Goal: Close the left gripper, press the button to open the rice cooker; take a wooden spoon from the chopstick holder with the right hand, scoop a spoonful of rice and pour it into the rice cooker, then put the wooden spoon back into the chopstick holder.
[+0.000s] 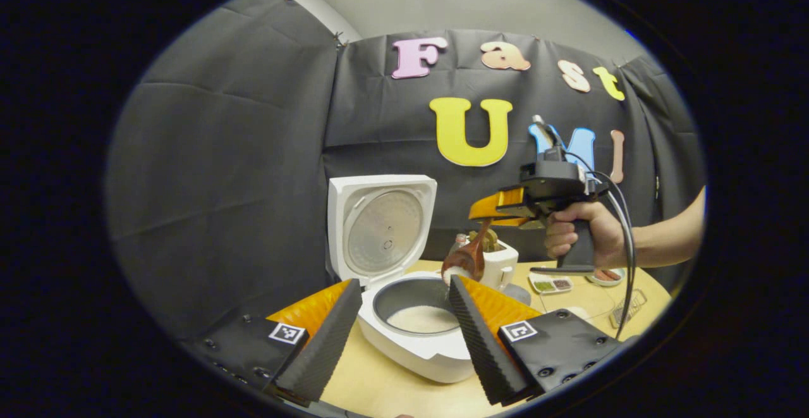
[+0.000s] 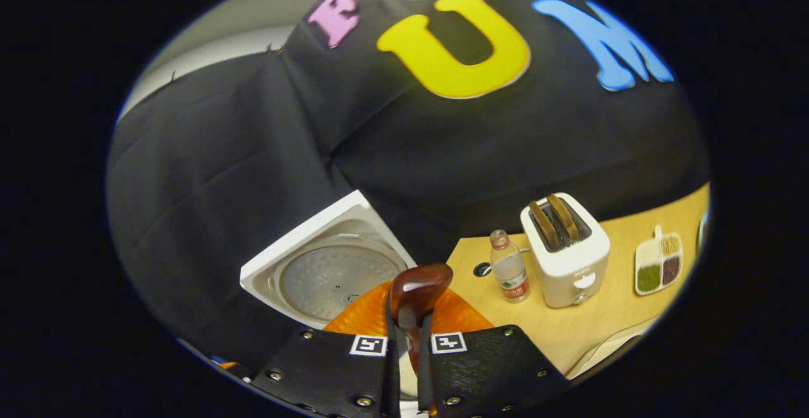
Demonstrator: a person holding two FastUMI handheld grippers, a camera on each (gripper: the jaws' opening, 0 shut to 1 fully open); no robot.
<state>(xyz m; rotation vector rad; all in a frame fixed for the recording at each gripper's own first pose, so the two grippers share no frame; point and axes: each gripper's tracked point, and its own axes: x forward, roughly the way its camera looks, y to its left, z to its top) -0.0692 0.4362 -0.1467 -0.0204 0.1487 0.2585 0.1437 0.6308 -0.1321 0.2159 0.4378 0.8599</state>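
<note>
The left gripper (image 1: 404,317) carries ridged pads (image 1: 325,339) on orange ribbed finger backs, black plates studded with screws, and a square black-and-white marker on each. The right gripper (image 2: 404,348) has matching plates and markers; behind its jaws are a black pistol grip, black cables and a bare forearm (image 1: 663,234).

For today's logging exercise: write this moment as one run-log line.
phase: pouring rice | right gripper: shut on wooden spoon | rice cooker: open | left gripper: open
</note>
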